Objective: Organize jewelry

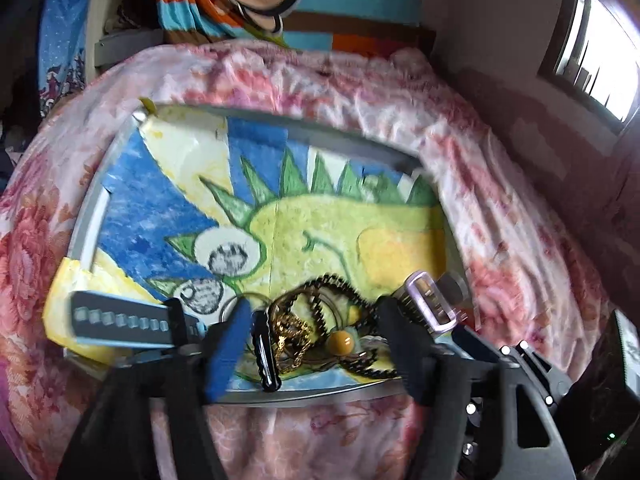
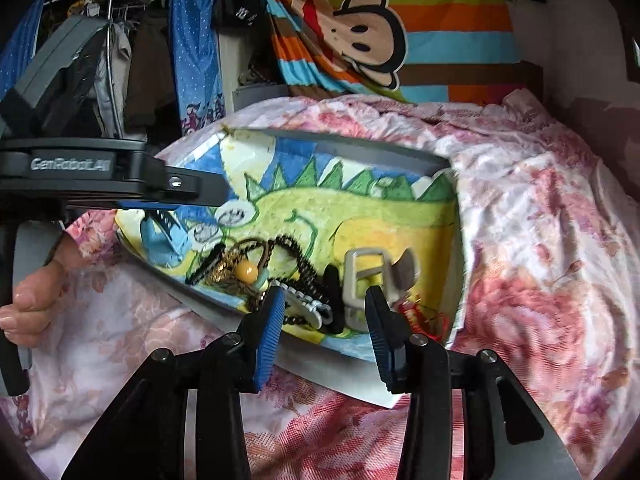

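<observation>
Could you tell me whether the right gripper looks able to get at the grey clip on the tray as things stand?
Probably yes: the right gripper is open, and the grey clip lies just past its fingertips, near the edge of the tray, uncovered; a black hair clip crowds its left side.

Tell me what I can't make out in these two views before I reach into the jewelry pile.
- Left wrist view: the jewelry pile is tangled, so separate chains cannot be counted; the left hand-held gripper covers its edges.
- Left wrist view: the right hand-held gripper is cut off by the frame, fingers unseen.
- Right wrist view: the red thread is blurred and partly behind a finger.
- Both views: the tray near rim is partly hidden by fingers.
</observation>
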`<state>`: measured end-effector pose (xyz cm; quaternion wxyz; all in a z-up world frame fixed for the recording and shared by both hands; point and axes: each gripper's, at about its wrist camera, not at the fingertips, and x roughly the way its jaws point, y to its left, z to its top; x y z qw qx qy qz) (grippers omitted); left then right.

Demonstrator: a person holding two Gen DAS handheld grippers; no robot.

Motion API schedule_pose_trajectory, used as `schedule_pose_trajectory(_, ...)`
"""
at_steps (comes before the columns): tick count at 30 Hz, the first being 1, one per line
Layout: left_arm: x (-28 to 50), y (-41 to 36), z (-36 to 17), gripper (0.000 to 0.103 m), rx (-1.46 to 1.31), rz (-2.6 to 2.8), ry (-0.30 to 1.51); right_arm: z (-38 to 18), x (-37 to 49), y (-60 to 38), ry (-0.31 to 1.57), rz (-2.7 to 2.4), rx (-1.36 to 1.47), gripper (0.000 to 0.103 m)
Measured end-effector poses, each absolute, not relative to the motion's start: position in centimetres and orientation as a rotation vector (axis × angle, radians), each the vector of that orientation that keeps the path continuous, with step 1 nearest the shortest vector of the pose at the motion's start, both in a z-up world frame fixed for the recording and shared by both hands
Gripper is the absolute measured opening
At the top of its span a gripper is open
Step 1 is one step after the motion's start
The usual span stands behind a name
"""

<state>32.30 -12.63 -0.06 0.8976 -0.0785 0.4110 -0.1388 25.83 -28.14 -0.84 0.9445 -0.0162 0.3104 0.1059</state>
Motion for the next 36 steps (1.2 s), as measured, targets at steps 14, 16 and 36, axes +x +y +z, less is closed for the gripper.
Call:
schedule_pose_trajectory(14, 22.3, -10.9, 8.5, 0.102, -0.126, -0.263, 0.568, 7.3, 15.3, -30.0, 0.372, 0.147, 0.117, 0.091)
schedule_pose_trajectory(16, 19.9, -10.2, 9.5, 0.103, -0.127, -0.250, 0.512, 7.9, 13.5, -29.9, 0.335, 0.148, 0.128, 0.095)
schedule_pose_trajectory(36, 4.2, -3.5, 9.2, 0.103, -0.113, -0.094, 0.377, 9.7, 0.0, -26.0, 0.212, 0.163, 0.111, 0.101)
